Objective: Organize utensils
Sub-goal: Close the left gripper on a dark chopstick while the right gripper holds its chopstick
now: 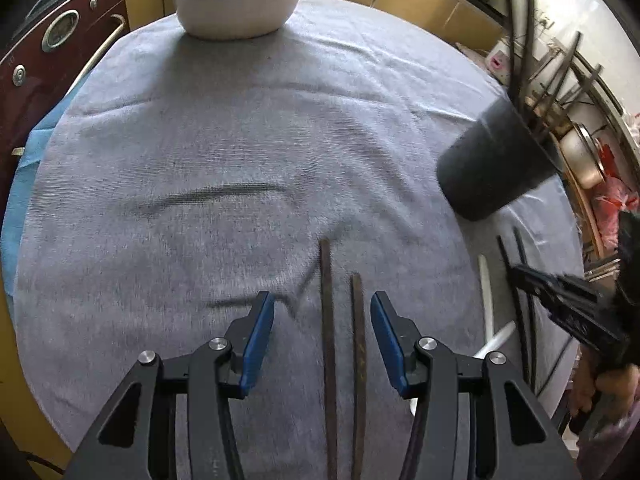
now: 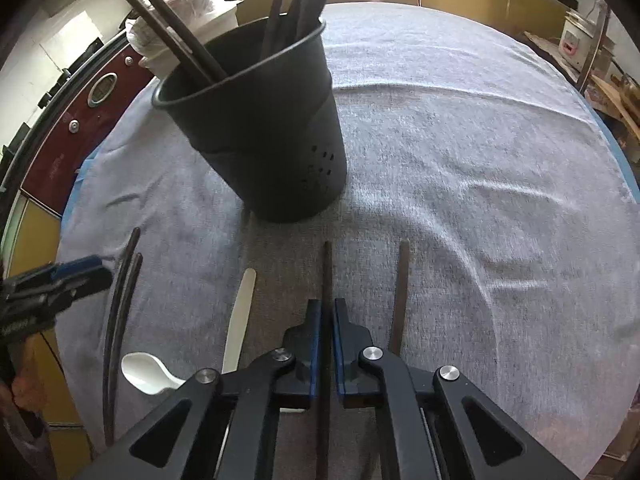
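Observation:
A black utensil holder (image 2: 264, 136) with several dark chopsticks in it stands on the grey cloth; it also shows in the left wrist view (image 1: 496, 160). My right gripper (image 2: 327, 308) is shut on a dark chopstick (image 2: 327, 272); a second one (image 2: 400, 292) lies just right of it. My left gripper (image 1: 322, 312) is open over two brown chopsticks (image 1: 328, 320), which lie between its fingers. A white spoon (image 2: 148, 372) and a white knife-like utensil (image 2: 240, 316) lie left of the right gripper. The left gripper shows in the right wrist view (image 2: 96, 268).
A white bowl with cloth (image 1: 236, 4) stands at the table's far edge. A grey cloth (image 1: 240, 140) covers the round table. A dark red appliance (image 1: 52, 52) stands beyond the table at left. A shelf with pots (image 1: 580, 148) is at right.

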`<state>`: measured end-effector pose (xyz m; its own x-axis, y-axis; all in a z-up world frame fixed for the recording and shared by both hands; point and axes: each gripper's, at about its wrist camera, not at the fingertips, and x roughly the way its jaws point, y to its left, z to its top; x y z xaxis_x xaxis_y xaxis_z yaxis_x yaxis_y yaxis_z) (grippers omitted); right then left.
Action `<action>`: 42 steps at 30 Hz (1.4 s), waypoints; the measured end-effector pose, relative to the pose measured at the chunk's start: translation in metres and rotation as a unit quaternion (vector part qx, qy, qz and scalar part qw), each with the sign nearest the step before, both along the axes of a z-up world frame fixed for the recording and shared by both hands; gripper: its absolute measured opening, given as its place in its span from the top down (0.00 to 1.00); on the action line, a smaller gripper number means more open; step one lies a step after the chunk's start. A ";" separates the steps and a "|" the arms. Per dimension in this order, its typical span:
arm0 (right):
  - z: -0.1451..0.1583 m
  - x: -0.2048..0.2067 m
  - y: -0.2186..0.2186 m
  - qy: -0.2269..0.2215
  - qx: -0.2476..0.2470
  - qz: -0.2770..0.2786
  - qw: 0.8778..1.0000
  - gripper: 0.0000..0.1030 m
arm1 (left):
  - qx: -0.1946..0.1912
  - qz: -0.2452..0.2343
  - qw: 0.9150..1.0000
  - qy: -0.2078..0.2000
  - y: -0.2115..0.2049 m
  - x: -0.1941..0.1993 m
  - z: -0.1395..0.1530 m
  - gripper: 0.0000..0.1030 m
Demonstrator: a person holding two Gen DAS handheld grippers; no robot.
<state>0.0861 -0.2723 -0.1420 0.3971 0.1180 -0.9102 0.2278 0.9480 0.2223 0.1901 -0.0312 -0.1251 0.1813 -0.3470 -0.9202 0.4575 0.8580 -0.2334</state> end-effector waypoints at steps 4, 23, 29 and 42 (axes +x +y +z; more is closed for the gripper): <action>-0.004 -0.006 -0.013 0.008 0.025 -0.008 1.000 0.93 | 0.004 0.003 1.000 0.000 -0.005 0.009 -0.006 0.61; 0.012 -0.009 0.006 -0.035 -0.017 -0.003 0.999 0.95 | -0.042 0.059 0.997 -0.024 0.004 0.011 0.002 0.98; 0.053 -0.042 0.007 -0.109 -0.011 0.007 0.994 0.95 | -0.073 0.063 0.992 -0.084 0.015 -0.018 0.051 0.98; 0.051 -0.077 -0.003 -0.118 0.044 -0.024 0.992 0.95 | -0.041 0.004 0.997 -0.060 0.000 -0.049 0.036 0.96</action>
<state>0.0092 -0.2750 -0.0914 0.6042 0.1681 -0.7789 0.2046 0.9120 0.3556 0.1411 -0.0307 -0.0888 0.2912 -0.4191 -0.8600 0.4795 0.8418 -0.2479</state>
